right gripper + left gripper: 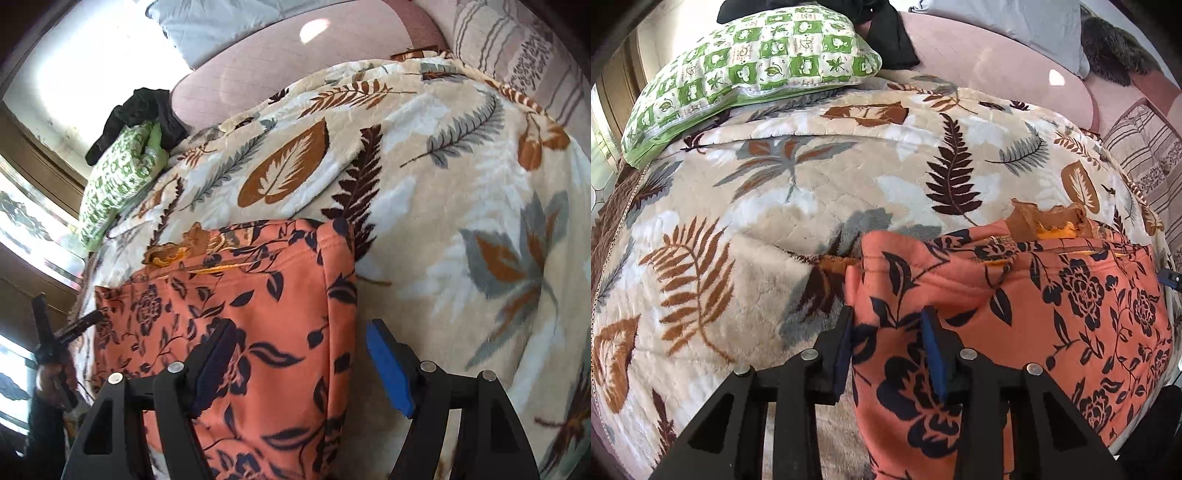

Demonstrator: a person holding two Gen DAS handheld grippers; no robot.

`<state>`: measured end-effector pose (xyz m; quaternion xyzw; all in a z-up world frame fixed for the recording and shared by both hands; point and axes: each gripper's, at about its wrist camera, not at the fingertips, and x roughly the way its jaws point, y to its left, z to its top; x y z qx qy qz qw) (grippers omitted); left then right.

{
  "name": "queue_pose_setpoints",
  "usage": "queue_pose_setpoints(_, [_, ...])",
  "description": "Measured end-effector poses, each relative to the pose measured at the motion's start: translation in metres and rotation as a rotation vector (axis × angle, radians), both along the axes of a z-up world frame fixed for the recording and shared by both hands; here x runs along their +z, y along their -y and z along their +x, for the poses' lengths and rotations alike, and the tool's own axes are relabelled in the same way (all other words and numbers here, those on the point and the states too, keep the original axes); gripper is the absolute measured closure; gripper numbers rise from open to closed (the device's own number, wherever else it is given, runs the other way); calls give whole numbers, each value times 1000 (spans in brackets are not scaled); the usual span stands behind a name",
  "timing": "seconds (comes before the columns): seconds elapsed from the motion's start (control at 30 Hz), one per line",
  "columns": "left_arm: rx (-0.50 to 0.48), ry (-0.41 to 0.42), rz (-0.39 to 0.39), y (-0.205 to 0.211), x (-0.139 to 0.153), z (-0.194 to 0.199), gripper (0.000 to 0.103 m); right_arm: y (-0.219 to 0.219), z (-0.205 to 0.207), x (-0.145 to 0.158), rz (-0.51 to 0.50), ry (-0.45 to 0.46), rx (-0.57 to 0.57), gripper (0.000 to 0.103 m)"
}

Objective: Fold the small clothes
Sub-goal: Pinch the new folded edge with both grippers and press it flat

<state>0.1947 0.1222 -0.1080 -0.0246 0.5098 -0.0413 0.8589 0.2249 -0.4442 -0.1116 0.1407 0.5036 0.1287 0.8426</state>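
Both our left gripper (890,328) and right gripper (301,349) stand open over the orange, dark-flowered fleece garment (1015,314); lying loose on the plush leaf-patterned blanket (768,192), its fold may spring apart.

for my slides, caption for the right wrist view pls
Open right tool poised over the right edge of an orange floral garment lying on a leaf-print blanket.

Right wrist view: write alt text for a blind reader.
An orange floral garment lies folded on a leaf-print blanket, its right edge between the open right gripper fingers. A green checked pillow sits far left.
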Motion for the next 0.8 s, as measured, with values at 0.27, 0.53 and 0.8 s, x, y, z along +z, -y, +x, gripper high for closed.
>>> queue_pose_setpoints(0.27, [22,210,98,3,26,-18,98,-50,27,4,-315,77,93,95])
queue_pose_setpoints(0.53, [128,85,101,-16,-20,12,81,-19,66,-37,-242,-19,-52,80])
queue_pose_setpoints(0.8, [134,227,10,-14,47,-50,64,3,-12,44,-123,154,-150,30])
